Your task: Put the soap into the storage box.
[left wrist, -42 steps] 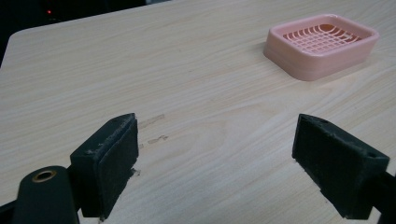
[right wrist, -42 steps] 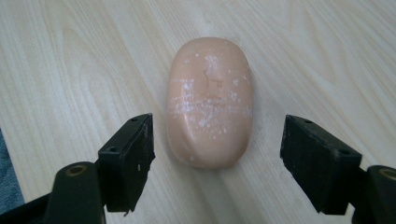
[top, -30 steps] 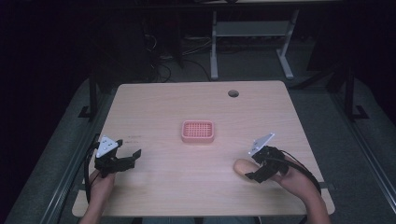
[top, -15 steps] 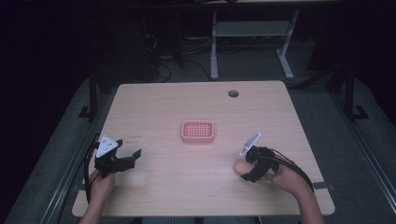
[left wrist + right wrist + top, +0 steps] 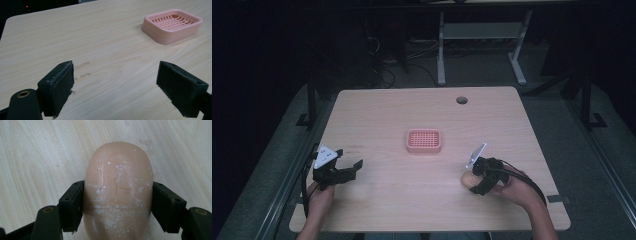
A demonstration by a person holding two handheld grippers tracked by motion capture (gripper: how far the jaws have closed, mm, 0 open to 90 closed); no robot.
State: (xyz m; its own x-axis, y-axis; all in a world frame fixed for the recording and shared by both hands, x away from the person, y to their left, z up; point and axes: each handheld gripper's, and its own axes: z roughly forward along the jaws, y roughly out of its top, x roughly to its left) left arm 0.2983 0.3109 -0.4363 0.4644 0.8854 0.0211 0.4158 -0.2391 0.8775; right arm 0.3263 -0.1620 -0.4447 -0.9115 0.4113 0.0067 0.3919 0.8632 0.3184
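Closing in since before, the right gripper [image 5: 473,183] pinches a smooth rounded soap bar [image 5: 118,192], bare wood toward the ribbed pink soap dish [image 5: 424,140]; left gripper [image 5: 347,171] jaws spread.

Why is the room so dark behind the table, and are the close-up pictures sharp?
High view: light falls on the pale wooden table, the surroundings are near black. Right gripper view: the peach oval soap bar is crisp. Left gripper view: the pink slotted soap dish is slightly soft.

Bench and the dark room behind

The wooden bench [image 5: 387,115] has a round hole [image 5: 461,100] at upper right; white frame legs [image 5: 441,50] stand at top centre.
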